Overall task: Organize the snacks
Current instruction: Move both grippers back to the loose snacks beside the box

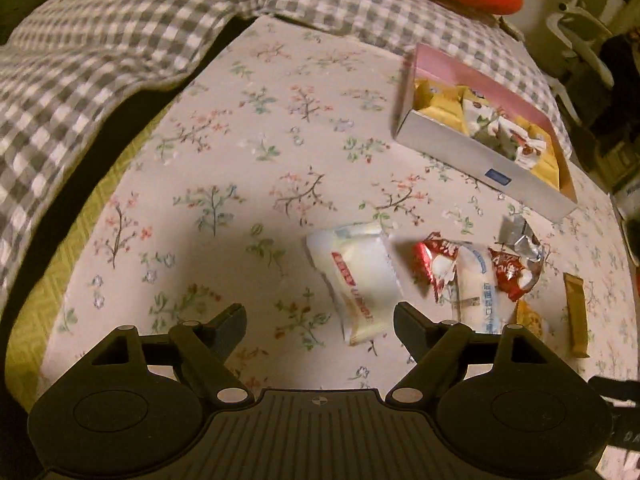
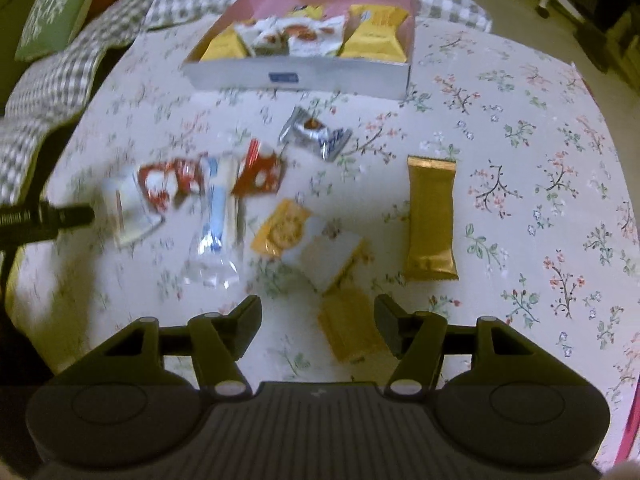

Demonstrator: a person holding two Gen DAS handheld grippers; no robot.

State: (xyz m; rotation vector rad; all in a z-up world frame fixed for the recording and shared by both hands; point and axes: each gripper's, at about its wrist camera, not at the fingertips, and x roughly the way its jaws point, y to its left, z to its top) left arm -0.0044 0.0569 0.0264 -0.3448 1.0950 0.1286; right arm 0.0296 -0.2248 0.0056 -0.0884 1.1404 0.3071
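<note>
Left wrist view first: your left gripper (image 1: 319, 322) hangs over the floral cloth (image 1: 248, 128) with its jaws spread wide and nothing between them. Just ahead, reaching in between the fingertips, lies a white packet with red lettering (image 1: 354, 280). To its right sits a small heap: two red-and-white wrappers (image 1: 434, 264), a clear-and-blue packet (image 1: 478, 296) and a silver wrapper (image 1: 520, 236). A gold bar (image 1: 575, 316) lies at the right edge. Farther off, the open box (image 1: 480, 164) with its pink inner wall holds yellow and white packets.

From the right wrist view, your right gripper (image 2: 318, 320) is also wide open and empty, with a yellow packet (image 2: 348, 328) lying on the surface between the fingertips (not touched by either, as far as you can see). Just beyond it rest a white-and-yellow packet (image 2: 332, 258) and an orange-yellow biscuit packet (image 2: 280, 228); the gold bar stands apart to the right. The silver wrapper lies farther on, then the box. Behind the box runs a grey checked blanket (image 2: 60, 76), with a green pillow (image 2: 60, 4) at far left.
</note>
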